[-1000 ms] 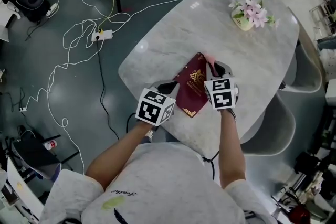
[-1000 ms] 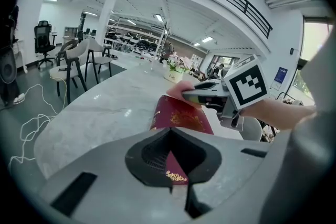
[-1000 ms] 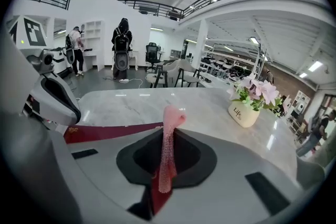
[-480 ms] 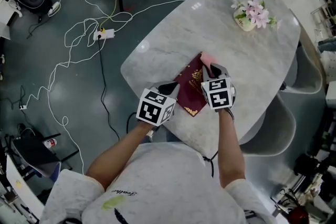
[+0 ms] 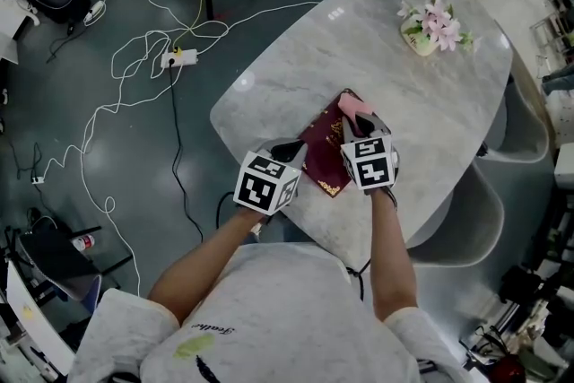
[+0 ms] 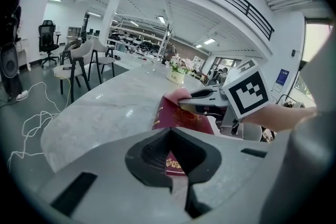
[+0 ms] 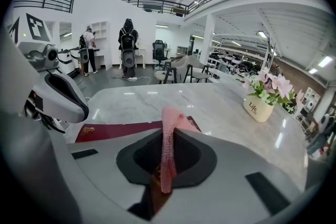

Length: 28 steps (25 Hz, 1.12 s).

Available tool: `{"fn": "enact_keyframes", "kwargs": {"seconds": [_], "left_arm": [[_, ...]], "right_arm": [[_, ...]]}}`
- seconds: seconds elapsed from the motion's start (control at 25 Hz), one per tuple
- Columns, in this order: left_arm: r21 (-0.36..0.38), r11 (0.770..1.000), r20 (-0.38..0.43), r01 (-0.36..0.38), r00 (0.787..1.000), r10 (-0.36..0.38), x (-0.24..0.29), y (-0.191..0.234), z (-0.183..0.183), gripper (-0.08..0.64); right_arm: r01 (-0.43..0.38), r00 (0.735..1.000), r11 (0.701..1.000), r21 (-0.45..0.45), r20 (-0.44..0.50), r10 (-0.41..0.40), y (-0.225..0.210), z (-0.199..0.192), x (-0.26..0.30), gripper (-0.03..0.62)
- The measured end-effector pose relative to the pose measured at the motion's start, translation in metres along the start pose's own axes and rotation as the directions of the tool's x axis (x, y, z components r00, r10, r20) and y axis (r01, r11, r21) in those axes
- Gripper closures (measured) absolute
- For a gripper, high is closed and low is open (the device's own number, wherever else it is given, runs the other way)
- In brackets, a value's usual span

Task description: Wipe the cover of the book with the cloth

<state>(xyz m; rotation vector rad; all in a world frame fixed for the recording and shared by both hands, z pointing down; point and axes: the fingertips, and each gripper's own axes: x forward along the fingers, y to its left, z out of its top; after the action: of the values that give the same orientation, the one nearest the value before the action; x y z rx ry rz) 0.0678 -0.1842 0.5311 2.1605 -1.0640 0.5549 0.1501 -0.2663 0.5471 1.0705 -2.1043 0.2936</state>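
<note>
My right claw (image 5: 357,123) is clamped on the pink cloth (image 7: 168,152), whose free end drapes onto the far end of the dark red book (image 5: 323,159). The book lies flat near the front edge of the worktop (image 5: 404,85), its long axis running away from me and slightly rightward. My left claw (image 5: 294,148) has its jaws drawn together on nothing I can see, its tips at the book's near left edge. I judge the stroke should pull back along that axis, towards me.
</note>
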Motion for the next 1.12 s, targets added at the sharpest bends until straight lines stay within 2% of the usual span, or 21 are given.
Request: {"fn": "enact_keyframes", "kwargs": {"seconds": [1.12], "left_arm": [[-0.006, 1.000, 0.049, 0.001, 0.999, -0.001, -0.035, -0.002, -0.009, 0.553]], "right_arm": [[-0.034, 0.999, 0.999, -0.020, -0.013, 0.034, 0.057, -0.004, -0.017, 0.572]]}}
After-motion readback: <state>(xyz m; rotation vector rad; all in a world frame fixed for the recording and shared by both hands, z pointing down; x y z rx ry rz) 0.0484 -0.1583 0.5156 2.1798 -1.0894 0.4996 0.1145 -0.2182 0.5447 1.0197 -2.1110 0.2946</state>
